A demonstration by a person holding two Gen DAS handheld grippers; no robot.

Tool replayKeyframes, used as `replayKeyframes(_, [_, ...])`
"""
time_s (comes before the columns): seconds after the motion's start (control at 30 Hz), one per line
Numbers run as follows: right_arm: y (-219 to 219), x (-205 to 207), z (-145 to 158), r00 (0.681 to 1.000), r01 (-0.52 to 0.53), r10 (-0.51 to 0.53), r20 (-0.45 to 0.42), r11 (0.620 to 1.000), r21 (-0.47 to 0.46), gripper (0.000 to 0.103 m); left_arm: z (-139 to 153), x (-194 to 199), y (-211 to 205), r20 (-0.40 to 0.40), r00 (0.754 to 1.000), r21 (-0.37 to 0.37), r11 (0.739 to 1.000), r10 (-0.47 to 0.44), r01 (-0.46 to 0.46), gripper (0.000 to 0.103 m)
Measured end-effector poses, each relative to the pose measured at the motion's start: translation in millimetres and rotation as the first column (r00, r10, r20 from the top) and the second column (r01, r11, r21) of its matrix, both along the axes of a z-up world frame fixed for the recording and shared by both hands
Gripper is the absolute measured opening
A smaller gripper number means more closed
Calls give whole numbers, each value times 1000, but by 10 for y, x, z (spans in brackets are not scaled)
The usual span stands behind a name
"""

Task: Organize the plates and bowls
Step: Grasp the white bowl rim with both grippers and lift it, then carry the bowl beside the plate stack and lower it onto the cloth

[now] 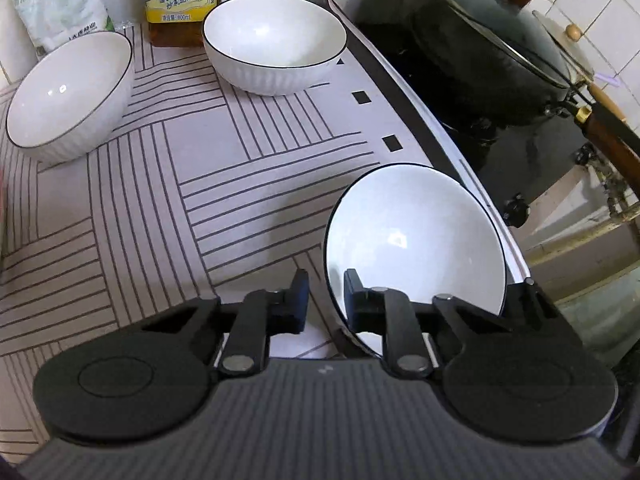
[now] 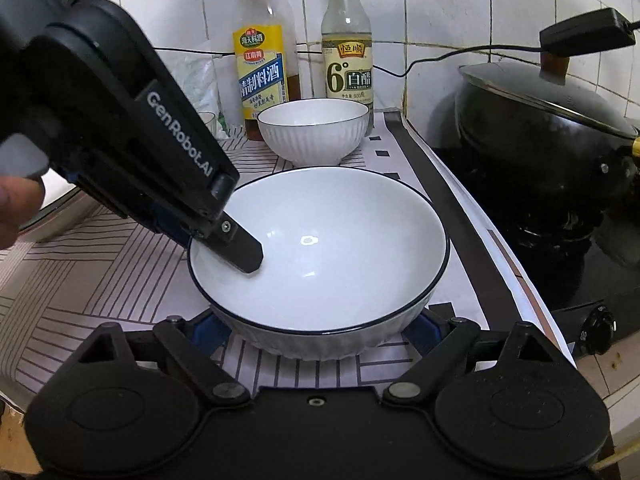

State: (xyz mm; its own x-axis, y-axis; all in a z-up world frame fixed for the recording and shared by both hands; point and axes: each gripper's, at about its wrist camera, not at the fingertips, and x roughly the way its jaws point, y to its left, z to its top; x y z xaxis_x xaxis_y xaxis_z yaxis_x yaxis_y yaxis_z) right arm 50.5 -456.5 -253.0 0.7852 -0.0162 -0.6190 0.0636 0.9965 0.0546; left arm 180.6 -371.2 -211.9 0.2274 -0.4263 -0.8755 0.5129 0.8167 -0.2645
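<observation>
The left gripper (image 1: 326, 300) is clamped on the left rim of the nearest bowl (image 1: 416, 240), one finger inside the wall and one outside. This bowl stands on the patterned worktop (image 1: 200, 184), near the right edge beside the stove. The right gripper (image 2: 320, 328) is spread wide, its fingers (image 2: 420, 332) flanking the lower wall of the same bowl at its near side; whether the pads touch the wall cannot be told.

Procedure for the lift, as judged from this position:
1. Keep the rim pinch firm. The glazed wall is smooth and may slip between the pads.
2. Raise the bowl straight up before moving it sideways, so that its foot clears the worktop.
3. Keep the rim level; a one-sided rim grasp tends to let the bowl swing downward.
4. Use the right gripper as a support under the near wall if the bowl tilts.

Two more white bowls serve as likely stacking targets: the far bowl (image 1: 276, 44) in front of the bottles (image 1: 182, 0), and the left bowl (image 1: 68, 96). Avoid the black wok (image 1: 488, 64) at the right.
</observation>
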Motion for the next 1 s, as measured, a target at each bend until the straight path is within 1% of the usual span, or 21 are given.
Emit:
replayKeyframes(0.1, [-3,-9,-13,1000,2,-2,12,1000,0,92,-3,6,5,-17,1000,-16,1000,-1,1,11])
replayKeyframes(0.37, [-30,-3,5,1000,19,-20,3,999,32,92,35,-31,-11,-11,1000,-6,1000,-7,7,11])
replayKeyframes(0.5, [-13,-40,9,1000,20,-20,12,999,26,92,58,-52,3,-14,1000,-1,1000,-12,12,11])
replayKeyframes(0.67, [28,-60,75,1000,-8,8,-1,1000,15,92,108,-99,77,-17,1000,5,1000,-4,4,11])
replayKeyframes(0.87, [182,-70,149,999,-46,47,3,999,-28,92,170,-138,162,-4,1000,54,998,27,-27,11])
replayKeyframes(1.0, [291,-54,207,995,-104,104,8,994,-46,92,220,-99,370,-36,997,45,997,67,-65,11])
